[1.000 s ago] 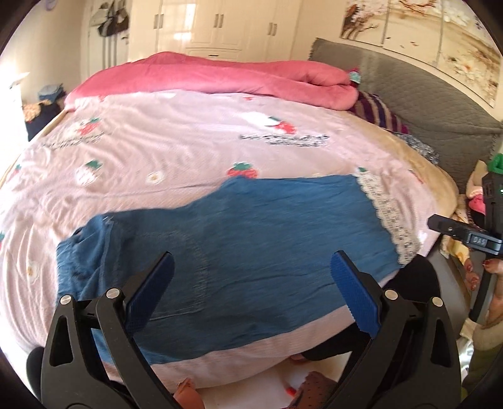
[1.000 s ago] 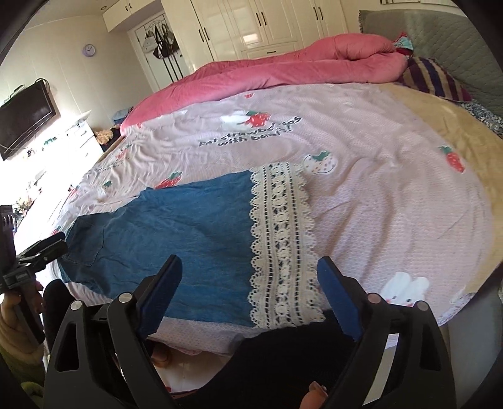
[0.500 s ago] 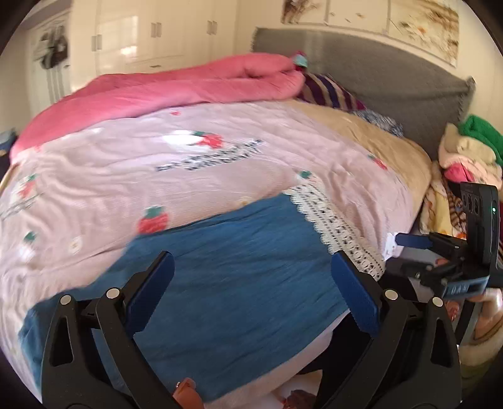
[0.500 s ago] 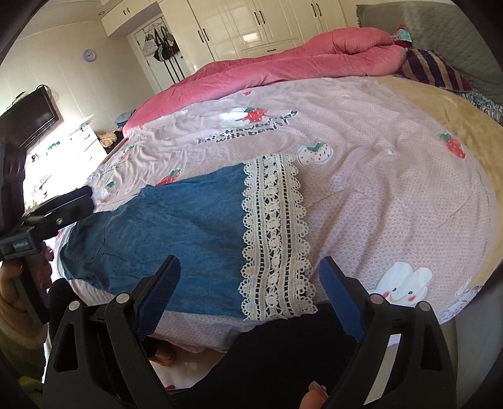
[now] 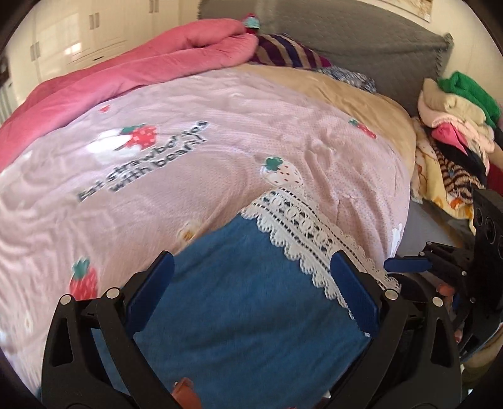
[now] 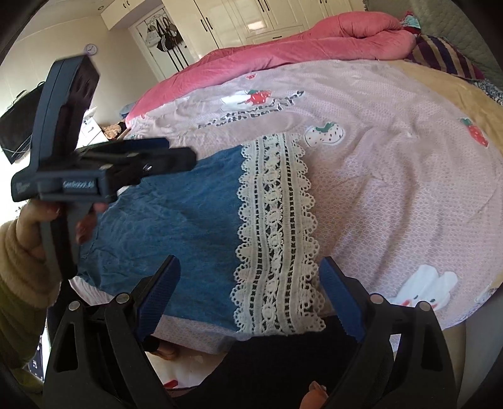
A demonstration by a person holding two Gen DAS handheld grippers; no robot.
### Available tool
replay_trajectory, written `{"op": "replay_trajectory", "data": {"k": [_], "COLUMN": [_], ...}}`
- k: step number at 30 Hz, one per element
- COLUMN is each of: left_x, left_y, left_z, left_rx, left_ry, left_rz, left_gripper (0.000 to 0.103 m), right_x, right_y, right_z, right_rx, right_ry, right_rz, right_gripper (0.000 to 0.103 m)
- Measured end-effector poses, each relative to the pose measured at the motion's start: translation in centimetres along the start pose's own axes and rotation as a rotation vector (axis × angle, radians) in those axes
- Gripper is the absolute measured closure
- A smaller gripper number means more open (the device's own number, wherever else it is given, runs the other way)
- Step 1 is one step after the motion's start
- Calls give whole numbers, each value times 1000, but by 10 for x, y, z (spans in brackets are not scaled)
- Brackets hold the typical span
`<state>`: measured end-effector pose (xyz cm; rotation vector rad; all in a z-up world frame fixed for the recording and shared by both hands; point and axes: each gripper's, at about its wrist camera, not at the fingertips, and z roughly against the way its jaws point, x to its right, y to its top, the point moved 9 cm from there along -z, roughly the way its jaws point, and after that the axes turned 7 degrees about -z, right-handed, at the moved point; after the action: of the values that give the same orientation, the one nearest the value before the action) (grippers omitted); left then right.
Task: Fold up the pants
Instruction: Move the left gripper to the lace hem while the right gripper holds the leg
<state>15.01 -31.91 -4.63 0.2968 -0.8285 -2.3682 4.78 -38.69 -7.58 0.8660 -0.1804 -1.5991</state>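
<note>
Blue denim pants (image 6: 176, 217) with a wide white lace hem (image 6: 273, 232) lie flat on the pink strawberry bedsheet (image 6: 393, 176), near the bed's front edge. My left gripper (image 5: 251, 283) is open and empty above the blue cloth (image 5: 245, 302), close to the lace hem (image 5: 311, 239). It also shows in the right wrist view (image 6: 151, 157), held over the pants' left part. My right gripper (image 6: 248, 283) is open and empty, over the lace hem at the front edge. It appears at the right of the left wrist view (image 5: 405, 264).
A rolled pink duvet (image 6: 298, 41) lies along the far side. A striped pillow (image 5: 289, 53) and grey headboard (image 5: 361, 41) are at the bed's head. A pile of clothes (image 5: 452, 126) sits beside the bed. Wardrobes (image 6: 251, 19) line the far wall.
My left gripper has swung right along the pants, from the waist end toward the lace hem. My right gripper has moved slightly closer to the hem. Both stay open.
</note>
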Motion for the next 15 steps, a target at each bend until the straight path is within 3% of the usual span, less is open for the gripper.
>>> {"op": "replay_trajectory", "data": {"k": [9, 15], "left_x": [1, 12], "left_y": [19, 30], "left_z": [-46, -61], "left_rx": [-29, -43], "left_ry": [-97, -146], "left_rz": [-75, -168], "left_gripper": [10, 10], "right_x": [5, -4], "right_y": [-2, -3], "right_z": [-23, -18], "right_rx": [-55, -39], "right_ry": [37, 97], "right_rz": [-20, -33], "right_gripper": [14, 14]}}
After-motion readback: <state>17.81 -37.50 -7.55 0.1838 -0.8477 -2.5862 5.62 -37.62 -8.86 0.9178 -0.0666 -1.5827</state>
